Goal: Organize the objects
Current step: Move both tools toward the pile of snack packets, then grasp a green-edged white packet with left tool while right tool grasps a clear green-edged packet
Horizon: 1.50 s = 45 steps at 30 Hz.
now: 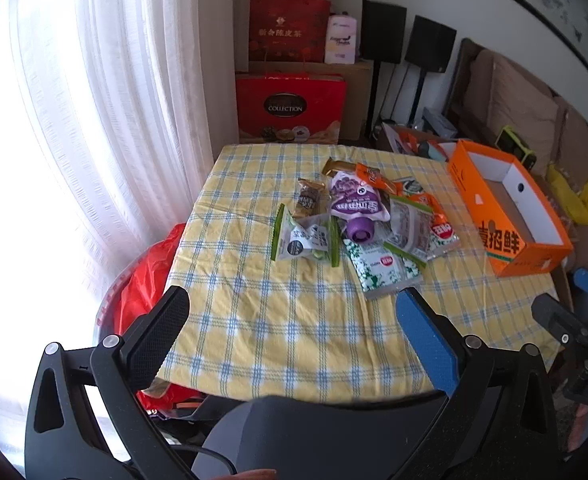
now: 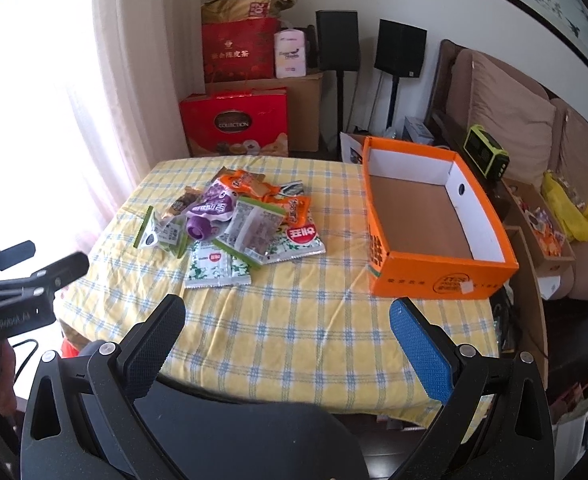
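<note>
A heap of snack packets (image 1: 370, 224) (image 2: 237, 220) lies on the yellow checked tablecloth (image 1: 277, 332) (image 2: 294, 320), with a purple spouted pouch (image 1: 354, 208) (image 2: 209, 212) on top and green-white packets (image 1: 382, 270) (image 2: 213, 266) at the near side. An orange cardboard box (image 1: 502, 236) (image 2: 430, 276) stands empty at the table's right. My left gripper (image 1: 294, 312) is open above the near table edge, short of the heap. My right gripper (image 2: 289, 320) is open too, nothing between its fingers. The left gripper (image 2: 49, 268) also shows at the right wrist view's left edge.
Red gift boxes (image 1: 289, 108) (image 2: 233, 124) and a cardboard carton are stacked beyond the table by a white curtain (image 1: 105, 120). Two black speakers (image 2: 400, 50) stand on poles. A brown sofa (image 2: 514, 120) with yellow bags runs along the right. A red bag (image 1: 145, 280) sits left of the table.
</note>
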Tool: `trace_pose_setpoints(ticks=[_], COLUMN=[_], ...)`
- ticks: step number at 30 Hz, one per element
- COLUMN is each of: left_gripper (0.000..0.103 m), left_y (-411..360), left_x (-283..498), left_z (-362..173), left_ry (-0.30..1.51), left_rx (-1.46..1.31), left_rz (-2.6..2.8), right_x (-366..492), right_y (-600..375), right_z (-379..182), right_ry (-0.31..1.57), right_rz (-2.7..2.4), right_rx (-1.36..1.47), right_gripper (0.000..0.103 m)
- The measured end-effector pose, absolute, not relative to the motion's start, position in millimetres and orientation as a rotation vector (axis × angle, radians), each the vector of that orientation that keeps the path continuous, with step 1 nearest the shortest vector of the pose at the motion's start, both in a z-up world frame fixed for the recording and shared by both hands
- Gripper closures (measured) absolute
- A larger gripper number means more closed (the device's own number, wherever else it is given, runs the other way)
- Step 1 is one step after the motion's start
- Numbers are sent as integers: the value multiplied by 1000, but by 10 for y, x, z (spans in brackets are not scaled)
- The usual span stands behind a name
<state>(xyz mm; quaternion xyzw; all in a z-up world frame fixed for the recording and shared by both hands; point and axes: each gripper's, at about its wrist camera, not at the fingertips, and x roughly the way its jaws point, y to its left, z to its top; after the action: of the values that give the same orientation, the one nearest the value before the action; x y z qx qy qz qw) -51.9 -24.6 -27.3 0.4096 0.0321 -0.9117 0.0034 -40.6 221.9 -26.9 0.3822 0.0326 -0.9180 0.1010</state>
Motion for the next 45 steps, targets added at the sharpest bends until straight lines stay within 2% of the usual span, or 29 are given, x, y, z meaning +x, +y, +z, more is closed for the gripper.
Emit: trace_pose_setpoints(ticks=[5, 9, 19, 24, 31, 36, 40, 43, 45], left_gripper=[0, 0, 0, 0, 0, 0, 0, 0, 3], left_y=[-331, -449, -696, -762, -811, -843, -774, -707, -674], left_x=[-654, -770, -982, -1081, -1316, -1496, -1637, -1724, -1794], left_z=[-377, -494, -626, -671, -816, -905, -999, -1060, -1109], left_ry=[122, 209, 294, 243, 227, 355, 383, 376, 359], left_rx=[1321, 1391, 1379, 1288, 1309, 1376, 1437, 1465, 1488], left_rz=[-2845, -2809, -2754, -2744, -2707, -2744, -2761, -2765, -2760], right_x=[-505, -591, -850, -1036, -1307, -1505, -1686, -1825, -1894], right_y=[2180, 2163, 2058, 1974, 1782, 1742, 1739, 1742, 1742], right_z=[-318, -341, -460, -522, -671, -783, -885, -982, -1043], right_ry=[88, 95, 63, 28, 104, 87, 45, 33, 23], right_rz=[-2702, -2703, -2657, -2617, -2601, -2590, -2581, -2571, -2561], right_rx=[1143, 1136, 1155, 1158, 1190, 1233, 1282, 1325, 1350], right_gripper=[0, 0, 0, 0, 4, 8, 11, 16, 25])
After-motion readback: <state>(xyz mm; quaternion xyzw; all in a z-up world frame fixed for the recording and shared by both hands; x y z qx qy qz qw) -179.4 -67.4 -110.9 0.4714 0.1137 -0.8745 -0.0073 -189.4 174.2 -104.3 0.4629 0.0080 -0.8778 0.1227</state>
